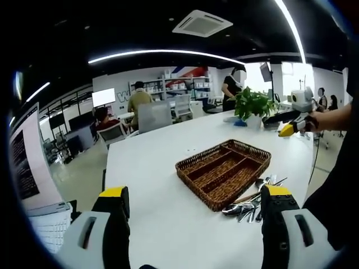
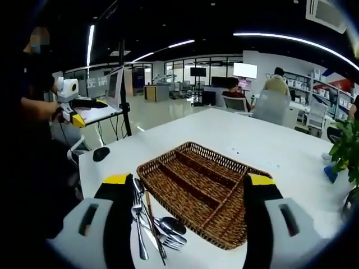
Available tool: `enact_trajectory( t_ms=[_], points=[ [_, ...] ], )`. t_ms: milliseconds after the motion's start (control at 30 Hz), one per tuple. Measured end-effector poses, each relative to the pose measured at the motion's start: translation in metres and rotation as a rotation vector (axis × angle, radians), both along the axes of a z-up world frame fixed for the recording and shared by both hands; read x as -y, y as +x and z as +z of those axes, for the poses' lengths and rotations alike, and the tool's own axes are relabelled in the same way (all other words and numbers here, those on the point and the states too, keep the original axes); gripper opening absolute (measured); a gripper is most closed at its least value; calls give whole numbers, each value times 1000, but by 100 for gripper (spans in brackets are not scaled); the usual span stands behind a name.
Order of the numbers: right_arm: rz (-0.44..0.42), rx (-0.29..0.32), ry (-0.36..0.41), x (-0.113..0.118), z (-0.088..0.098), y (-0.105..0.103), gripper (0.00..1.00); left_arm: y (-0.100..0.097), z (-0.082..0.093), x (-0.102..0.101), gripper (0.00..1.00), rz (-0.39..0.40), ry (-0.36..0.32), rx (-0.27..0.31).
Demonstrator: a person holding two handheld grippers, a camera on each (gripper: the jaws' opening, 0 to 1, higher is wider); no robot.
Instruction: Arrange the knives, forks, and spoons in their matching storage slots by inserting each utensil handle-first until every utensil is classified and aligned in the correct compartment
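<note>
A: Left gripper (image 1: 193, 210) first. Jaws?

B: Wide apart, yellow-tipped, nothing between them. It hangs above the white table (image 1: 157, 168), not touching anything. In the right gripper view the same tool shows far off at the left, held up in the person's hand (image 2: 56, 112).

A: Right gripper (image 2: 188, 199)?

B: Same story: jaws spread, nothing held, above the table's near edge. In the left gripper view it shows at the right, yellow tip forward, gripped by the person's hand (image 1: 314, 120).

A: Task items?

B: Wicker tray (image 2: 196, 188) with long slots, flat on the table, straight ahead in the right gripper view. All compartments bare wicker. In the left gripper view the tray (image 1: 223, 168) sits centre-right.

A: Utensils?

B: One loose pile of cutlery (image 2: 154, 224) on the table just beside the tray's end, outside it. Forks and spoons overlap; a brown-handled piece lies across them. Can't separate out the knives. In the left gripper view the pile (image 1: 249, 204) lies near the left gripper's right jaw, partly hidden by it.

A: Other stuff?

B: Potted plant (image 1: 252, 106) at the table's far end, monitor (image 1: 28, 162) at the left edge, office chairs (image 1: 151, 117) behind, people seated in the background (image 2: 275, 84).
</note>
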State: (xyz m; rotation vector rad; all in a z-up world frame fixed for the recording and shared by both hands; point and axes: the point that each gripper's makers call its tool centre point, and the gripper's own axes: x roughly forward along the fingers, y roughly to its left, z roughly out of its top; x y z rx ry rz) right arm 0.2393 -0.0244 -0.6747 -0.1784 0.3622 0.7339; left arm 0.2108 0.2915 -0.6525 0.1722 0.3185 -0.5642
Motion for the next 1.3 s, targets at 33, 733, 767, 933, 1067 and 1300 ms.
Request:
enact_trajectory(
  t_ms=[33, 733, 767, 933, 1067, 1300],
  points=[
    [4, -1, -3, -2, -2, 0, 81, 0, 0, -1, 100, 1, 0, -1],
    [158, -108, -99, -57, -65, -9, 59, -9, -7, -11, 100, 7, 21, -17],
    [164, -108, -103, -59, -68, -9, 60, -10, -8, -11, 100, 2, 29, -21],
    [203, -128, -131, -70, -84, -12, 54, -10, -3, -11, 100, -2, 28, -15],
    [209, -157, -128, -75, -94, -12, 47, -10, -2, -13, 100, 2, 28, -11],
    [254, -215, -132, -88, -111, -17, 35, -10, -4, -16, 100, 16, 21, -16]
  ],
)
